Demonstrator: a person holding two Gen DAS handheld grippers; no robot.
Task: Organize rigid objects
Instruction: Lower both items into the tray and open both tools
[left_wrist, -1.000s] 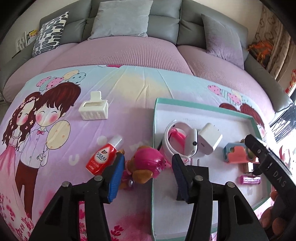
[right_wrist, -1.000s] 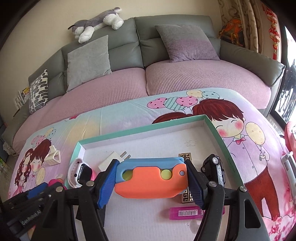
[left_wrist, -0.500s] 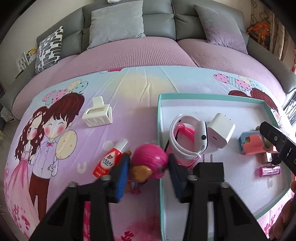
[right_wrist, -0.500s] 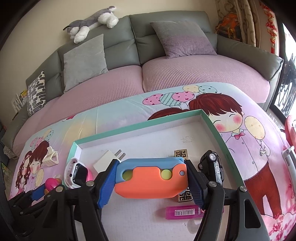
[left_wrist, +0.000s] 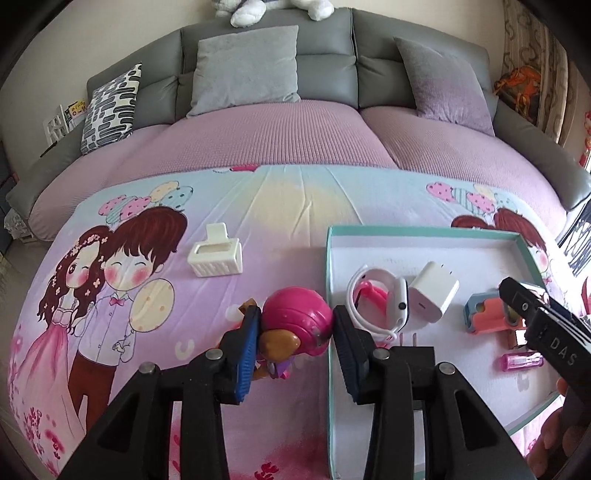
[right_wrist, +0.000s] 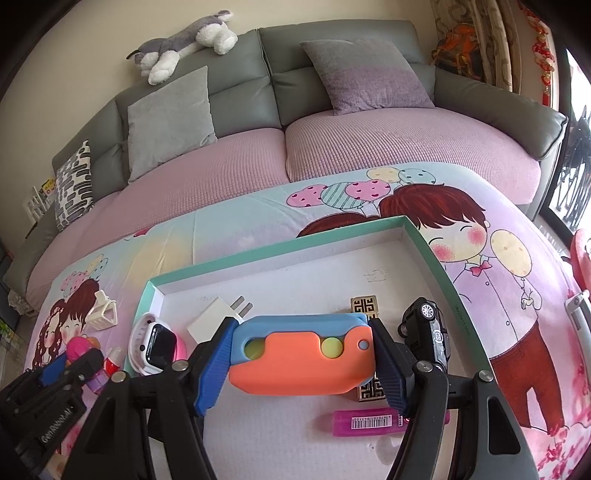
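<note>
Lettering "DAS" on right gripper (left_wrist: 532, 325); barcode digits perhaps unreadable.

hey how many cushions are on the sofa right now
3: a gray cushion on the left seat, a gray-and-lilac cushion on the right seat, and a black-and-white patterned cushion at the far left end. More may lie outside the frame.
</note>
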